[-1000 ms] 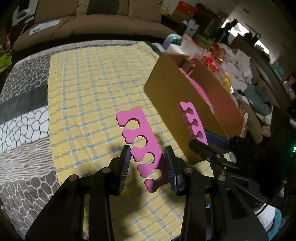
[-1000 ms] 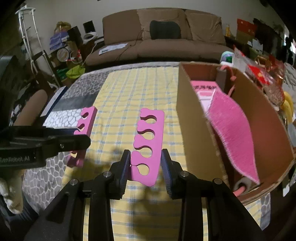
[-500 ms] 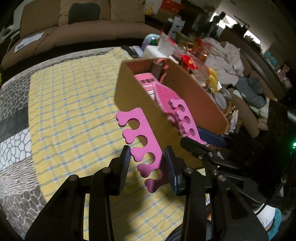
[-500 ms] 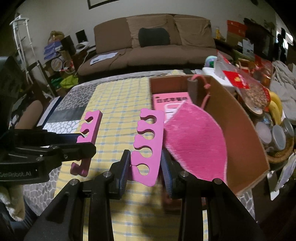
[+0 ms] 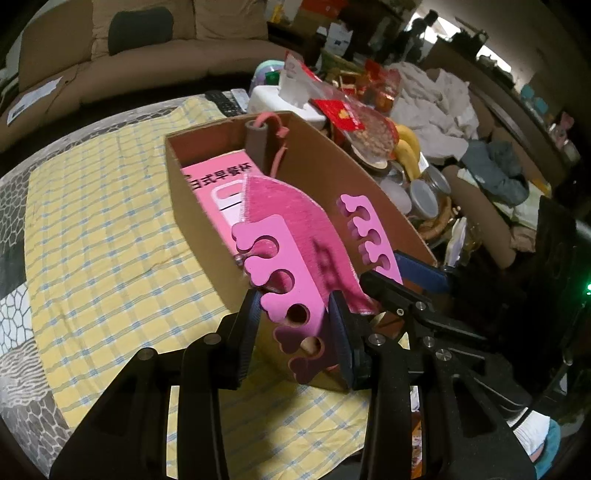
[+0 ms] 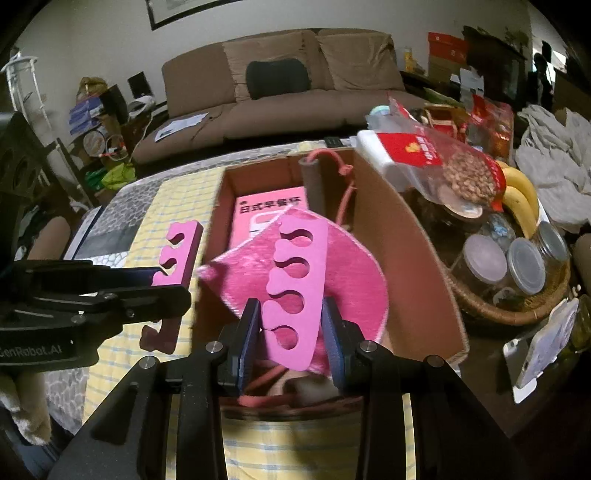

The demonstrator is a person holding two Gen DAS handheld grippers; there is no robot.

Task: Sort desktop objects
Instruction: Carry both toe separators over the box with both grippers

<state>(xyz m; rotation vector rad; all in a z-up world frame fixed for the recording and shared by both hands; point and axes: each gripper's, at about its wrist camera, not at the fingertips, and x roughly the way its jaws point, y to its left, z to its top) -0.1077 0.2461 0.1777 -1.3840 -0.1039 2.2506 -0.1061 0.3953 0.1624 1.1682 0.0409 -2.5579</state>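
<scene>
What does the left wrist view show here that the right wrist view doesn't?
Left wrist only: a remote control beyond the cardboard box.
Right wrist only: a framed picture on the wall and a white phone at the far right.
Both: each gripper, left gripper and right gripper, shut on a pink toe separator, the box, the pink cloth, bananas.

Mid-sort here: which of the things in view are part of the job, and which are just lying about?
Job:
left claw with toe separator
right claw with second toe separator
cardboard box

Lying about:
bananas
peanut bag
jars
sofa
</scene>
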